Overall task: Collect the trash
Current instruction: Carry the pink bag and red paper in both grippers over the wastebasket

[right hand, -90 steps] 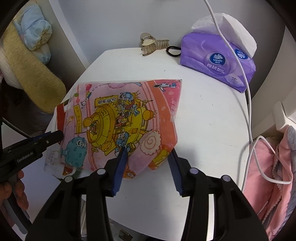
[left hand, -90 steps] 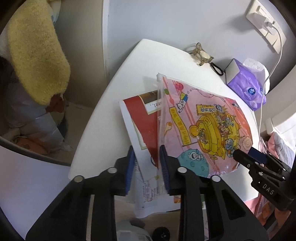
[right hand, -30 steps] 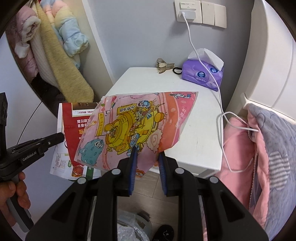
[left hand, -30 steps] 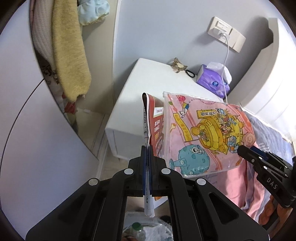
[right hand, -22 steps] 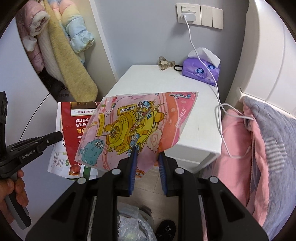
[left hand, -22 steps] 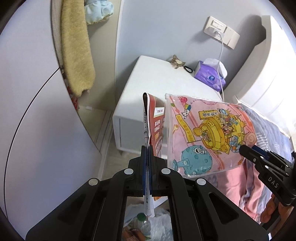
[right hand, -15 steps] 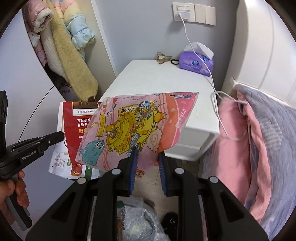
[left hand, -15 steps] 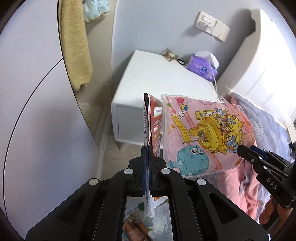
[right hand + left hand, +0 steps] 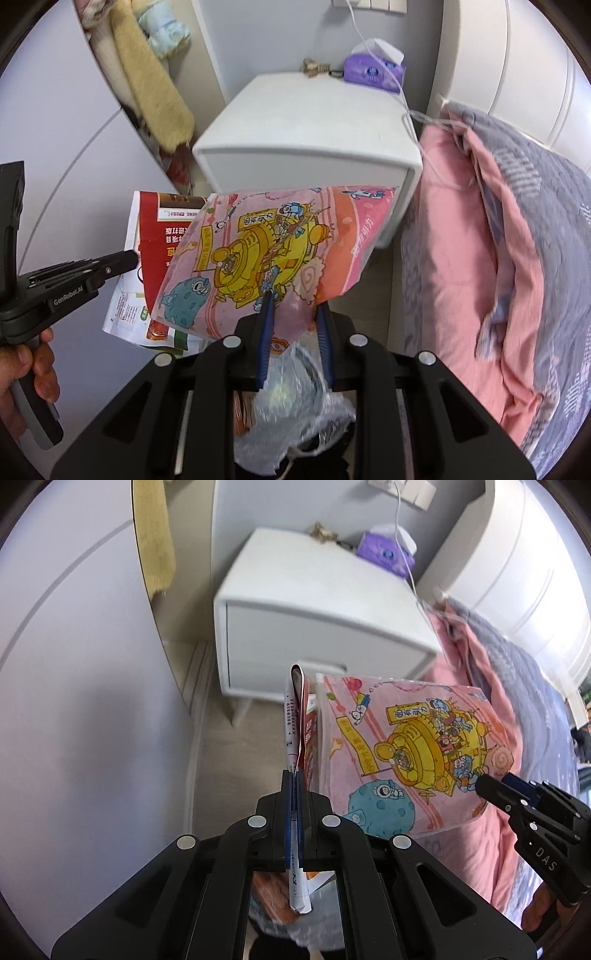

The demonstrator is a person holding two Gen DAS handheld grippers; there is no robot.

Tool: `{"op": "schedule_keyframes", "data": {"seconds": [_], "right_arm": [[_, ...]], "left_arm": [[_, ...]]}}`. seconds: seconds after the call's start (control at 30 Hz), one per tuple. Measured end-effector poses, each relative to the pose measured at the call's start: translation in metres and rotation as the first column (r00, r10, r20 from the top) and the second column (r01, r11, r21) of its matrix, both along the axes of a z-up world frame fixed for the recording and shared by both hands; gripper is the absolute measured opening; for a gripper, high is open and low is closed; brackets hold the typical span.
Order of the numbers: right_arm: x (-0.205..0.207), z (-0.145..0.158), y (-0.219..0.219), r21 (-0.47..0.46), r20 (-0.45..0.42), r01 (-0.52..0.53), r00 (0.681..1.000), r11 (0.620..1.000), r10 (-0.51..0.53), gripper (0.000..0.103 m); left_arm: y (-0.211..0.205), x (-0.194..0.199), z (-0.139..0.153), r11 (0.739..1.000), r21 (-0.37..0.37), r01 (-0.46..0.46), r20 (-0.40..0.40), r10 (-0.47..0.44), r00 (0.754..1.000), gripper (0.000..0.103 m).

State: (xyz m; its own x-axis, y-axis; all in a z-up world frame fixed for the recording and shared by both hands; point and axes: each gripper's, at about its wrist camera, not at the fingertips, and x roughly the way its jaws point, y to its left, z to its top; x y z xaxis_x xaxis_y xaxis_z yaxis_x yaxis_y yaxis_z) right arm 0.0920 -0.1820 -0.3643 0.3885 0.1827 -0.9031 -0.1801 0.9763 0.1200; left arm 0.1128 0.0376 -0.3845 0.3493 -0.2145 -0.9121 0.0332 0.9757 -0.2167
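My left gripper [image 9: 294, 779] is shut on a red and white printed leaflet [image 9: 295, 716], seen edge-on and standing upright between the blue pads. That leaflet [image 9: 155, 236] hangs at the left of the right wrist view, with the left gripper [image 9: 129, 260] clamped on its edge. My right gripper [image 9: 293, 301] is shut on the lower edge of a pink cartoon-printed plastic bag [image 9: 273, 251], which spreads out above the fingers. The same pink bag [image 9: 406, 746] appears in the left wrist view with the right gripper [image 9: 484, 782] at its right edge. Both are held in the air over the floor.
A bin lined with clear plastic [image 9: 295, 406] sits just below the right gripper, with wrappers in it. A white nightstand [image 9: 306, 140] carries a purple tissue pack [image 9: 373, 72] and a hair clip. A bed with pink and grey bedding [image 9: 498, 240] lies at right; a wardrobe with clothes [image 9: 147, 74] at left.
Both grippers have drawn back from the nightstand with the leaflet and the pink bag, and sunk a little. The lined bin has come into view under them.
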Motion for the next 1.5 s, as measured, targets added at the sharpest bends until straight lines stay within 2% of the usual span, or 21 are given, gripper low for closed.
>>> {"op": "schedule_keyframes", "data": {"seconds": [0.2, 0.7, 1.2, 1.5], "right_arm": [[-0.023, -0.024, -0.003, -0.001, -0.063, -0.029, 0.998, 1.0, 0.029, 0.023], [-0.071, -0.103, 0.008, -0.002, -0.199, -0.146, 0.969, 0.989, 0.143, 0.023], [-0.081, -0.173, 0.016, -0.024, -0.266, -0.221, 0.941, 0.975, 0.207, 0.023], [-0.08, -0.201, 0.018, -0.031, -0.287, -0.239, 0.932, 0.97, 0.221, 0.023]], "left_arm": [[-0.012, -0.03, -0.023, 1.0, 0.014, 0.02, -0.057, -0.02, 0.998, 0.001], [-0.012, -0.097, -0.099, 0.999, 0.033, -0.033, -0.203, 0.039, 0.978, 0.001], [-0.015, -0.118, -0.166, 0.997, 0.041, -0.064, -0.279, 0.073, 0.957, 0.001], [-0.019, -0.117, -0.198, 0.996, 0.052, -0.075, -0.306, 0.087, 0.948, 0.001]]}}
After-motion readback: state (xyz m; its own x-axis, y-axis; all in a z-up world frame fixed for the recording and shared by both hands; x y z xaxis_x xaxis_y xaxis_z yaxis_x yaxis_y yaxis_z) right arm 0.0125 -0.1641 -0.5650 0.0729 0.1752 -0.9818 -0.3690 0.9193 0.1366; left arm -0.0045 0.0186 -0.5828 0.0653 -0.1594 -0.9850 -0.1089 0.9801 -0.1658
